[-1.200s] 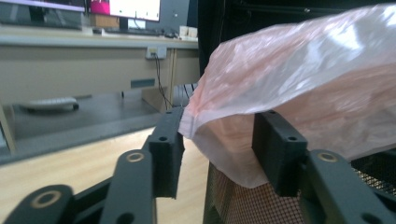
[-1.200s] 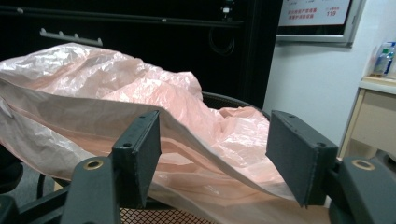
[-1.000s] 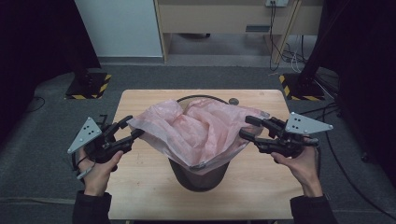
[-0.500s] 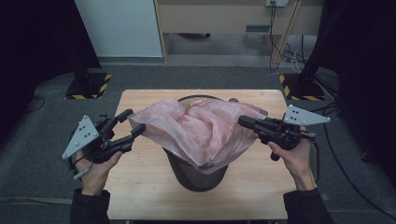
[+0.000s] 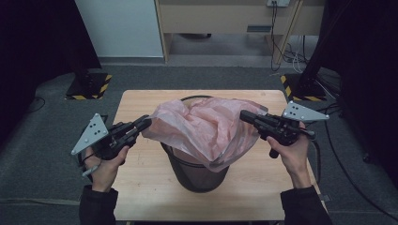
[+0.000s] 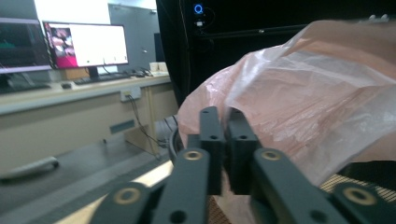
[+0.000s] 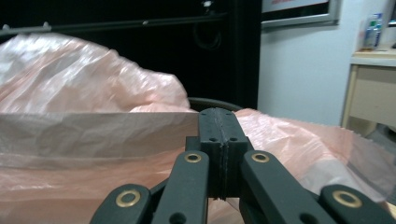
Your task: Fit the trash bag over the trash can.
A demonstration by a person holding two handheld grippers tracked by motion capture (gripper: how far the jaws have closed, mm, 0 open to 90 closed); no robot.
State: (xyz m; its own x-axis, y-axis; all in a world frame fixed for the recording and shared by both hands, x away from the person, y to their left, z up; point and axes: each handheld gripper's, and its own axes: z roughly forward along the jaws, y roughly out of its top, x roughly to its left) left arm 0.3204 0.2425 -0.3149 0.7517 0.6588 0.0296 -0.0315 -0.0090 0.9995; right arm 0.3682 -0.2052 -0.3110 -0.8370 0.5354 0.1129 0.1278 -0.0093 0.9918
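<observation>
A pink see-through plastic bag (image 5: 206, 126) lies spread over a black mesh wastebasket (image 5: 197, 171) in the middle of the wooden table (image 5: 141, 187). My left gripper (image 5: 145, 123) is shut on the bag's left edge, and my right gripper (image 5: 244, 115) is shut on its right edge, so the film stretches between them above the rim. In the left gripper view the jaws (image 6: 226, 123) meet against the bag (image 6: 317, 93). In the right gripper view the jaws (image 7: 219, 121) are pressed together over the film (image 7: 93, 93), with the basket rim (image 7: 210, 101) just behind.
Stand bases with yellow-black stripes (image 5: 89, 86) (image 5: 300, 86) sit on the grey floor beyond the table's far corners. A wooden desk (image 5: 234, 18) with hanging cables stands at the back. A lit monitor (image 6: 84, 44) sits on a desk far off.
Both grippers have moved up and away from the person, the right one more. The bag's edges have risen with them and the film is pulled flatter over the basket.
</observation>
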